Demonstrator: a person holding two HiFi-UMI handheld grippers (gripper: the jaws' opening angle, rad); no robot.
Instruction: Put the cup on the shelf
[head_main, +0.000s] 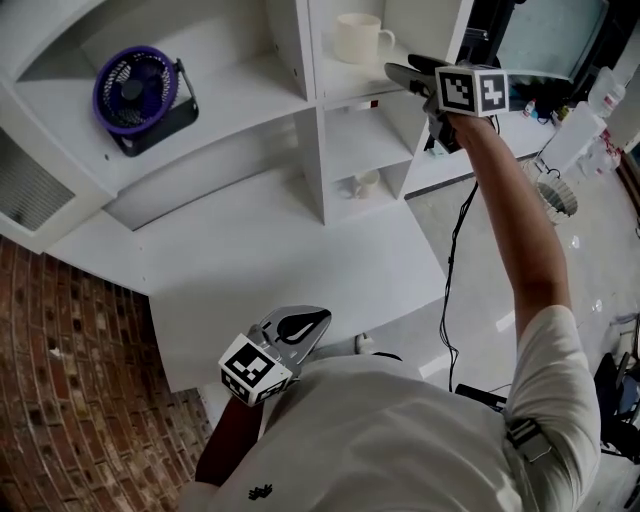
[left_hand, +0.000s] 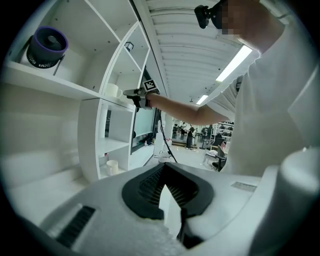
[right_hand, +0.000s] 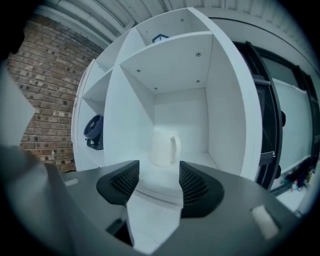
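Observation:
A white cup (head_main: 358, 38) with a handle stands upright on the top right board of the white shelf unit (head_main: 300, 60). My right gripper (head_main: 408, 70) is held up at that compartment's front edge, just right of the cup. In the right gripper view the cup (right_hand: 163, 147) stands a little beyond the jaws, apart from them. That gripper (right_hand: 159, 167) is open with nothing between its pads. My left gripper (head_main: 318, 318) hangs low by the person's chest, shut and empty; the left gripper view shows its pads (left_hand: 145, 187) meeting at the tip.
A purple fan (head_main: 137, 90) sits in the upper left compartment. A second small white cup (head_main: 366, 183) stands in a lower compartment. A white desk top (head_main: 270, 260) lies below the shelves, with a brick wall (head_main: 60, 380) at the left. A cable (head_main: 455, 260) hangs down from the right gripper.

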